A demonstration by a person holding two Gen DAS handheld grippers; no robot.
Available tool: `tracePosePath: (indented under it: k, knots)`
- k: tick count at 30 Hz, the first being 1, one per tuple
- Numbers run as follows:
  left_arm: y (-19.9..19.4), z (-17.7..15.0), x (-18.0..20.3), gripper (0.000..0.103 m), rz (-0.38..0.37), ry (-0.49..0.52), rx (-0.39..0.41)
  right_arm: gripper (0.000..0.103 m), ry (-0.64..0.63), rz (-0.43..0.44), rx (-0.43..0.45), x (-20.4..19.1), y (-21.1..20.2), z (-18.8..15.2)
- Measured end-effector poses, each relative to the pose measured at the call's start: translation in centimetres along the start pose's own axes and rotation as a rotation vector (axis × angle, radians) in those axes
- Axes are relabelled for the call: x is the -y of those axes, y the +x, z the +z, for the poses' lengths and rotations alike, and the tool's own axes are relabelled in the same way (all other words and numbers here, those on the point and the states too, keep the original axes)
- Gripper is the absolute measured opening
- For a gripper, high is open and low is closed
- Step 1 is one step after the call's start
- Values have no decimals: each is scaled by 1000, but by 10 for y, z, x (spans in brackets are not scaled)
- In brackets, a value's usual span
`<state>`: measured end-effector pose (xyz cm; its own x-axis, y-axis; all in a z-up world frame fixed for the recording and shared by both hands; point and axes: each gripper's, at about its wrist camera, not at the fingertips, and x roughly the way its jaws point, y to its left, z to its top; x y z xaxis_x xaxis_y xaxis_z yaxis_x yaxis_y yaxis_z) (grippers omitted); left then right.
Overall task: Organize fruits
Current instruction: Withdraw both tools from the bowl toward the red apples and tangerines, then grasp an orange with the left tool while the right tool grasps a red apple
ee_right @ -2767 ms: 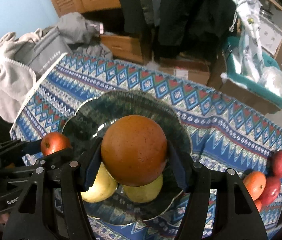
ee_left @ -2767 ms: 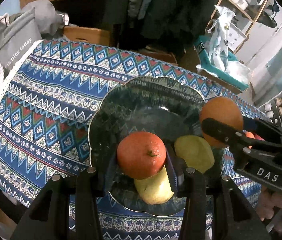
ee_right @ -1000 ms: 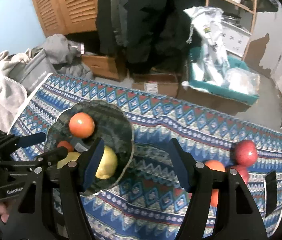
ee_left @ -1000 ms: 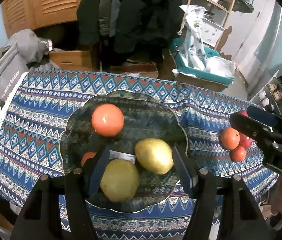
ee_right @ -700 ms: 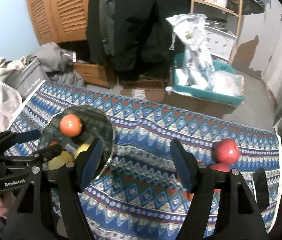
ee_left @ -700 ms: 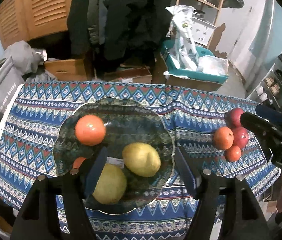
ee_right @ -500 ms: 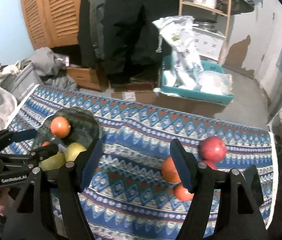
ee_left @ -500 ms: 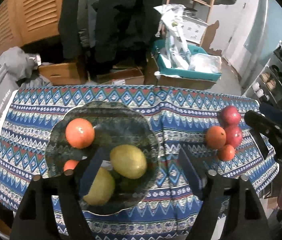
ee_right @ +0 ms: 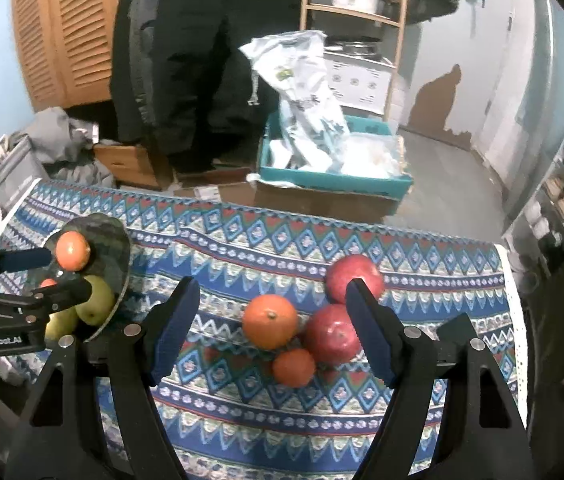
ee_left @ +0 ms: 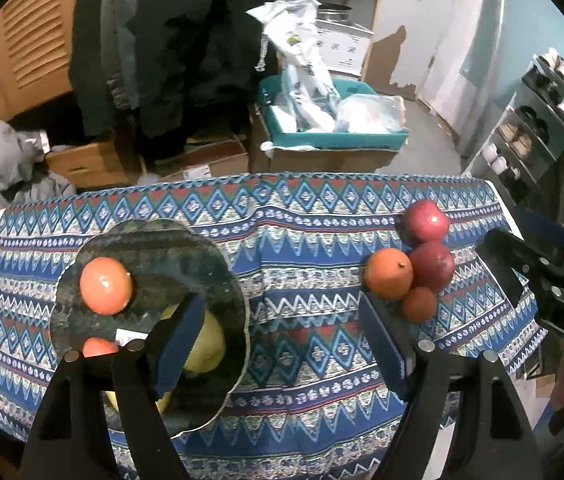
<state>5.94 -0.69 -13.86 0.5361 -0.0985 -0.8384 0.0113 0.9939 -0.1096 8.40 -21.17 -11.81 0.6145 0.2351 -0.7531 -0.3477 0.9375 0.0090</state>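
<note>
Both fruits left in plate (ee_left: 217,264) — orange (ee_left: 105,286) glossy, round.

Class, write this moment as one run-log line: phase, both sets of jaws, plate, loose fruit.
phase: between picks | left gripper jaws: empty | right gripper jaws: opening, empty | plate: four fruits | cloth: four loose

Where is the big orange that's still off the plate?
In the right wrist view the big orange lies on the tablecloth centre frame, left of the lower red apple, with the small orange touching it below.
</note>
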Motion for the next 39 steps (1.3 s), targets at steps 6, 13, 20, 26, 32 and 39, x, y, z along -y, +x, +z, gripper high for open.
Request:
tracePosePath:
  k: [6,13,20,26,32,39]
  knots:
    - [11,0,17,80,-4,27,-23,76,30,-25,-38,24,10,-10]
    - [25,6,32,80,-9,59,-29,76,65,-44,-123,48,43,-26]
    - [51,11,44,80,-2,88,-50,76,86,-47,-198,59,75,-38]
    - [75,15,48,80,-9,84,-76,76,89,-44,-259,63,102,-47]
    - [91,14,51,80,-20,92,-104,76,102,-27,-283,66,122,-50]
    - [101,13,51,80,-35,73,-132,76,102,-12,-321,63,145,-53]
